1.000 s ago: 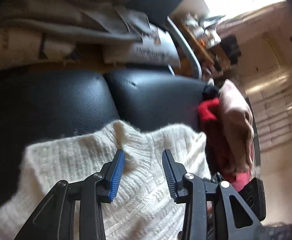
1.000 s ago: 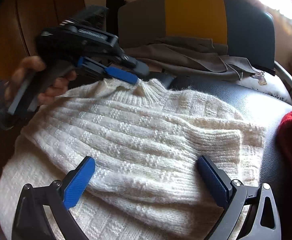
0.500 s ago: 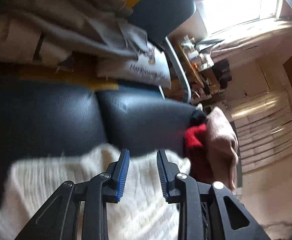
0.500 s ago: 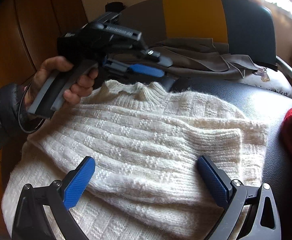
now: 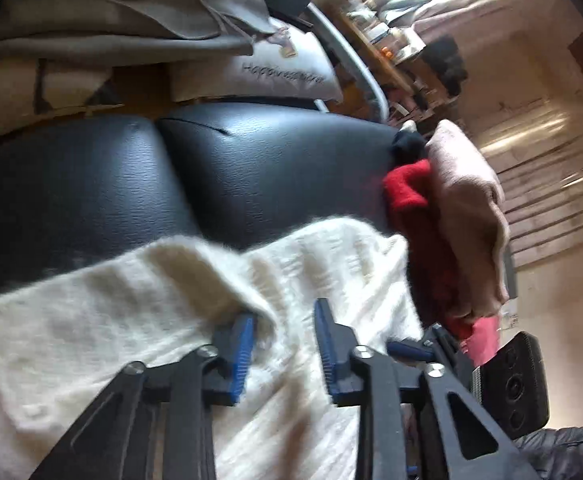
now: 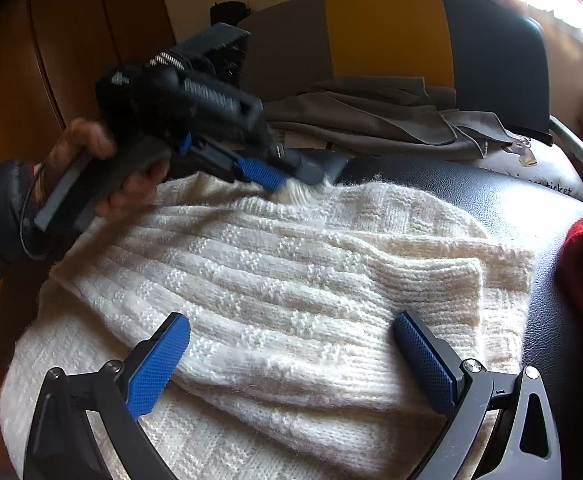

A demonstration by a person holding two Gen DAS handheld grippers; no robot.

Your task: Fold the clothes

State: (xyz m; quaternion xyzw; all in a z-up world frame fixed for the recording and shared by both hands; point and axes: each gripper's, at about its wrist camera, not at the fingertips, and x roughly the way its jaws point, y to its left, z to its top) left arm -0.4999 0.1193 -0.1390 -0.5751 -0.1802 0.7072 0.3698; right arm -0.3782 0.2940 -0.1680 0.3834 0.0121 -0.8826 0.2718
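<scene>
A cream knitted sweater (image 6: pixel 291 280) lies spread over the black seat (image 5: pixel 251 168), a padded cushion with a fine leather-like grain and a seam down its middle. The knit is thick and fuzzy, worked in raised ribs with a small checked pattern between them, and one sleeve is folded flat across the body, its ribbed cuff ending near the right-hand edge.

The left gripper (image 6: pixel 287 176), black plastic with blue ridged pads, is at the collar at the far edge of the sweater, gripped by a hand (image 6: pixel 91 160) in a dark padded sleeve. From its own camera, the left gripper (image 5: pixel 283 344) has a soft roll of the collar draped over its left pad; its jaws have just been closing, and a gap remains between the pads with knit lying in it, so the pads are not yet pinching the wool.

The right gripper (image 6: pixel 291 360) hovers at the near side, its jaws spread wide and gripping nothing, the sleeve fold lying beneath and between the blue pads.

To the right of the sweater, a red fleecy garment (image 5: pixel 415 216) and a beige soft one (image 5: pixel 467 208) hang over the seat's edge. Behind, grey cloth (image 6: pixel 371 120) lies rumpled against a chair back of grey, yellow and dark panels (image 6: pixel 387 32), beside a pale cushion (image 5: pixel 283 68) with stitched lettering.
</scene>
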